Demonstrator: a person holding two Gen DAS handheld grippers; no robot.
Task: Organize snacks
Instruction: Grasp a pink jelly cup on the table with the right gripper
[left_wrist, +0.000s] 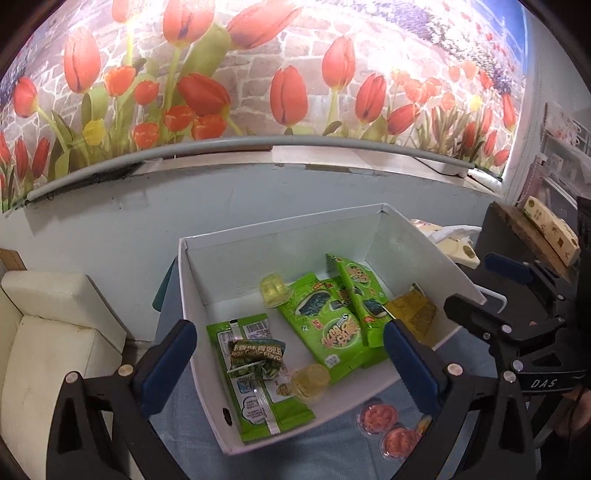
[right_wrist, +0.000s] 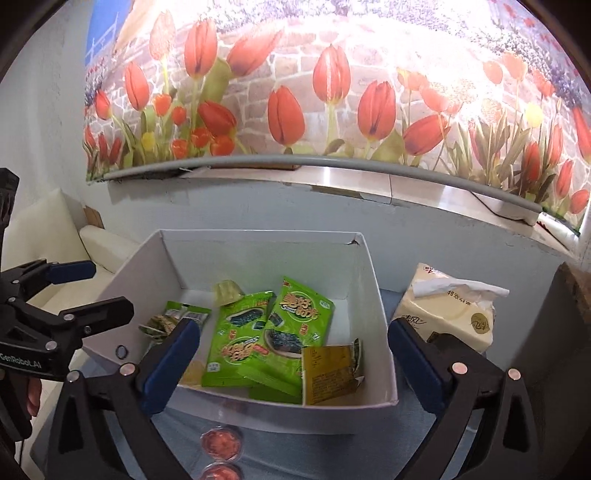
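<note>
A white cardboard box (left_wrist: 406, 240) stands on a table covered with a light blue cloth (left_wrist: 332, 454), close to a pale wall under a tulip mural (left_wrist: 280, 74). Both grippers hover over the near side of the box, each with its blue-padded jaws spread wide and nothing between the pads.

The left gripper (left_wrist: 291, 369) looks down into the box from the box's left front corner. Inside lie a green pea snack bag (left_wrist: 258, 398) with a crumpled small pea packet (left_wrist: 255, 360) on top of it, two green seaweed snack packs (left_wrist: 332, 325) overlapping in the middle, and a yellow-gold sachet (left_wrist: 413, 314) against the right wall. One clear yellowish jelly cup (left_wrist: 275, 290) sits toward the back of the box, another (left_wrist: 310, 380) near the front wall beside the pea bag.

Two red jelly cups (left_wrist: 376, 415) sit outside the box on the cloth, just in front of its front wall, near the table's front edge.

The right gripper (right_wrist: 295, 365) points into the box from its right front side; in its view the seaweed packs (right_wrist: 273, 339) lie centrally and the sachet (right_wrist: 332, 373) leans in the near right corner. A pack of tissues (right_wrist: 454, 314) stands on the table to the right of the box. A white cushioned seat (left_wrist: 48, 332) is beyond the table's left edge.
</note>
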